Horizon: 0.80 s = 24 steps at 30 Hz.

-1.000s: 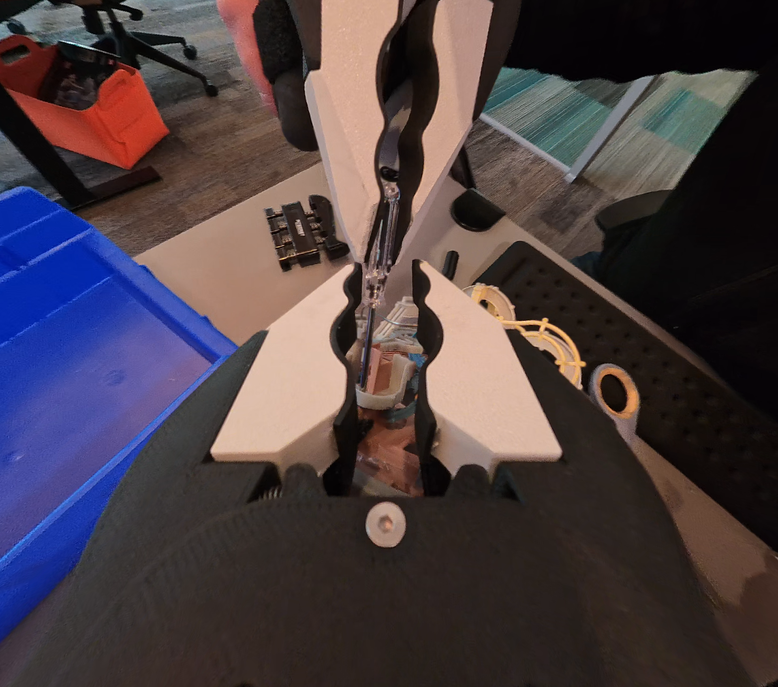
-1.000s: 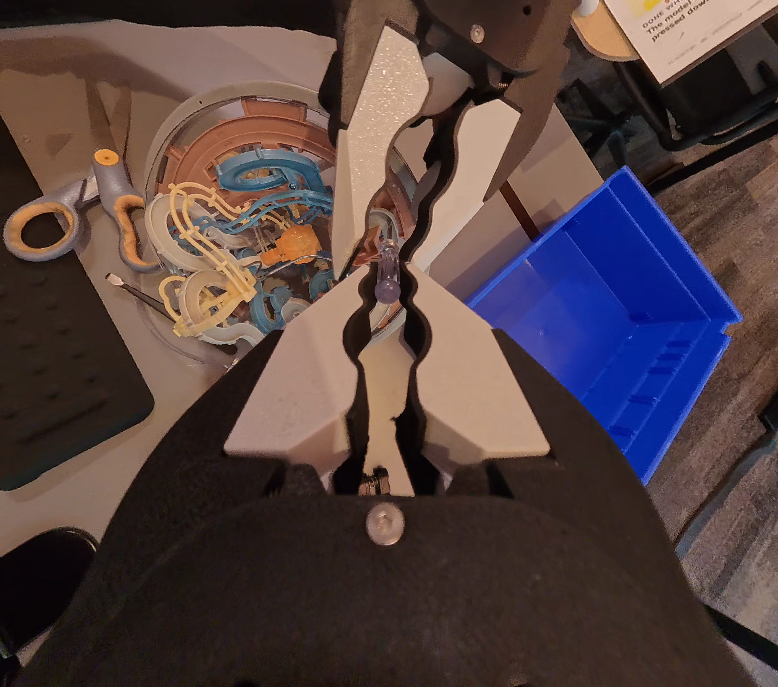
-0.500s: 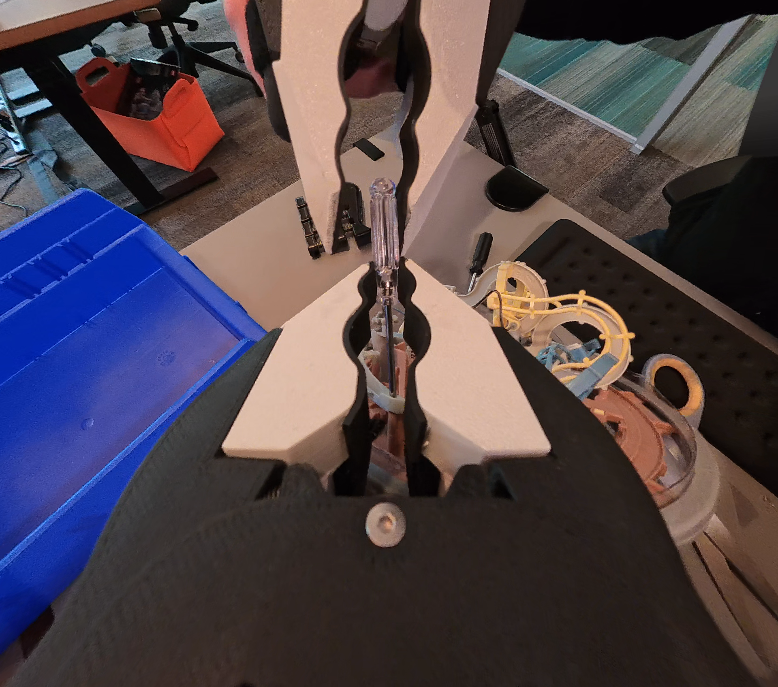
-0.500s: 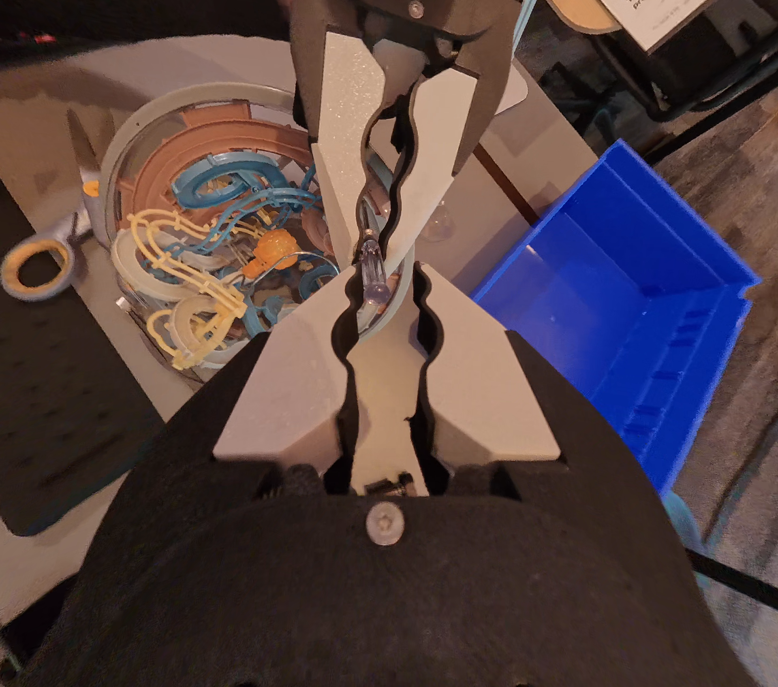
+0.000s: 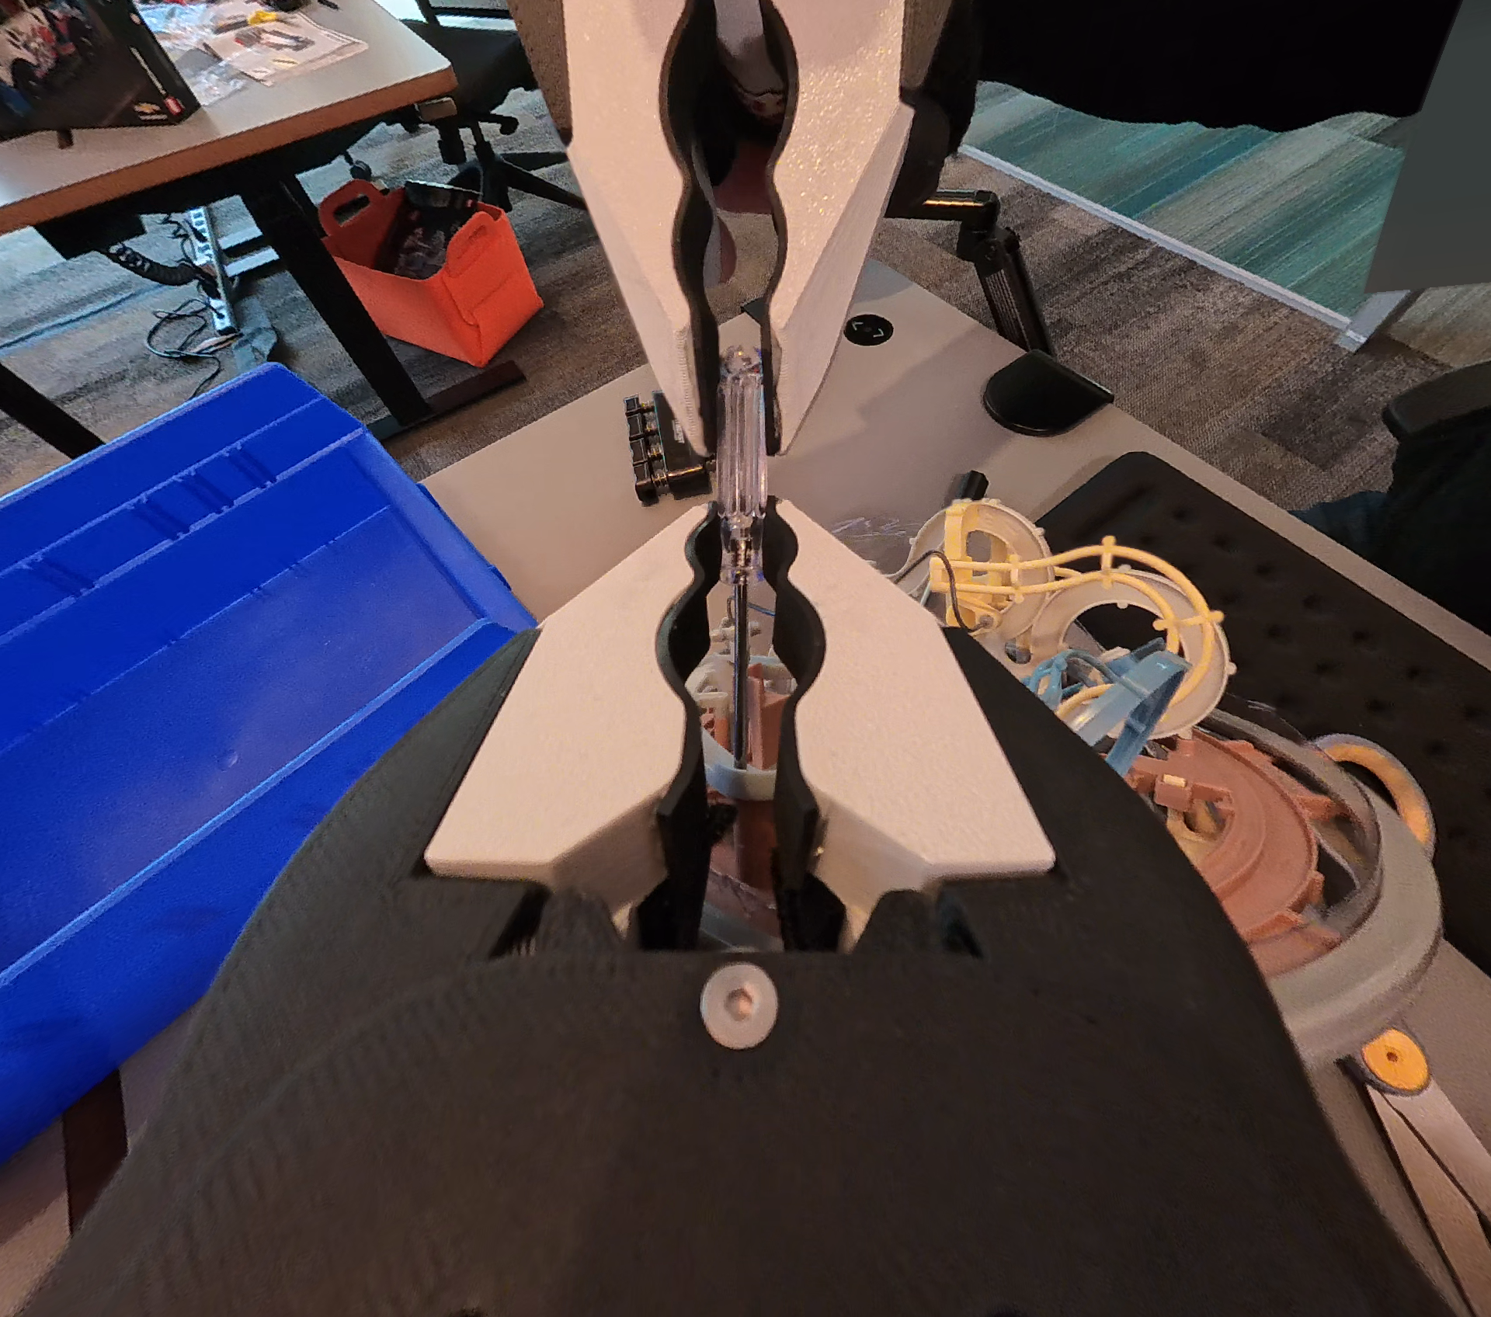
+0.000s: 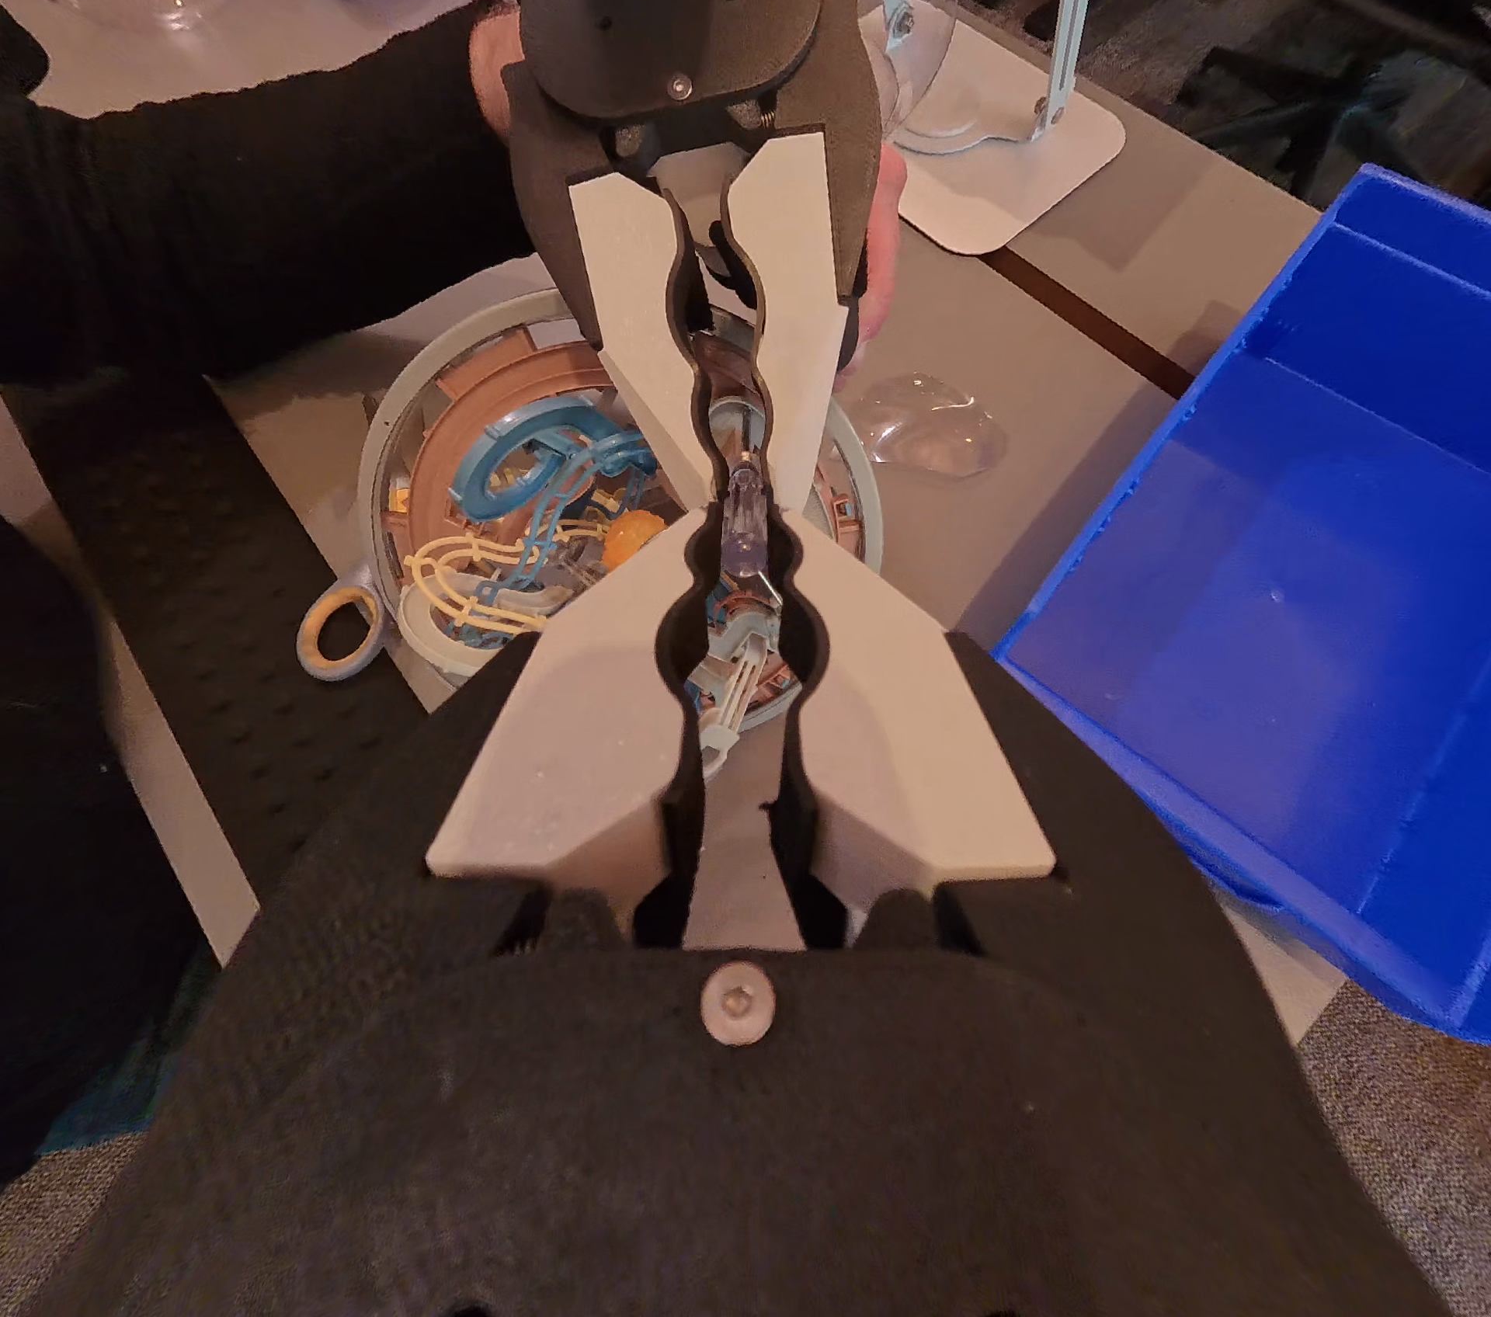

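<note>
- Left gripper (image 5: 741,532) was closed on a clear-handled screwdriver (image 5: 742,463), gripping low on the handle; the shaft ran down into a half-dome marble maze (image 5: 1259,851) on the table.
- Right gripper (image 6: 741,536) faced it tip to tip, fingers narrow around the handle's top end (image 6: 742,520); could not tell whether they were clamping it.
- Blue bin (image 5: 202,633) sat just beside the maze.
- Grey-and-orange scissors (image 6: 337,629) lay against the maze rim, partly on a black mat (image 6: 202,552).
</note>
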Tool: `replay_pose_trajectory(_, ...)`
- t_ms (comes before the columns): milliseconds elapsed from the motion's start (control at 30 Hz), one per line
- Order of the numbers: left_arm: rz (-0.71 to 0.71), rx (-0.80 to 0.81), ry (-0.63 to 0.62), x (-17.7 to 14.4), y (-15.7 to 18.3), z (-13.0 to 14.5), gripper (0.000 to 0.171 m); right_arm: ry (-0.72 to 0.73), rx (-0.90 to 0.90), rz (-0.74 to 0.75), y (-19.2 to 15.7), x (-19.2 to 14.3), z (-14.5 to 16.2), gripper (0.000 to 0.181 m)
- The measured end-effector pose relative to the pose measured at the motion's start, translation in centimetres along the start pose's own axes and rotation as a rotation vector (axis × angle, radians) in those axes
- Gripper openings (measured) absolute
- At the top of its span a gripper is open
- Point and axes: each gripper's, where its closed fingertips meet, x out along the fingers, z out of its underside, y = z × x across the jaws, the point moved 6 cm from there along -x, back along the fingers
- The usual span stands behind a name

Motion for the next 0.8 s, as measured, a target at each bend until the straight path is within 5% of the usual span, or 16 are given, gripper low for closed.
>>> replay_pose_trajectory(200, 0.033, -0.018, 0.003, -0.1, 0.0, 0.0, 0.007, -0.047, -0.117, 0.012, -0.2, 0.1, -0.3, 0.009)
replay_pose_trajectory(333, 0.114, -0.110, 0.082, -0.9, -0.4, -0.9, 0.034, -0.086, -0.182, -0.005, -0.2, 0.2, -0.6, 0.009)
replay_pose_trajectory(800, 0.236, -0.204, 0.166, -0.6, -0.7, -0.5, 0.026, -0.178, -0.364, -0.031, -0.1, 1.5, -1.5, 0.008)
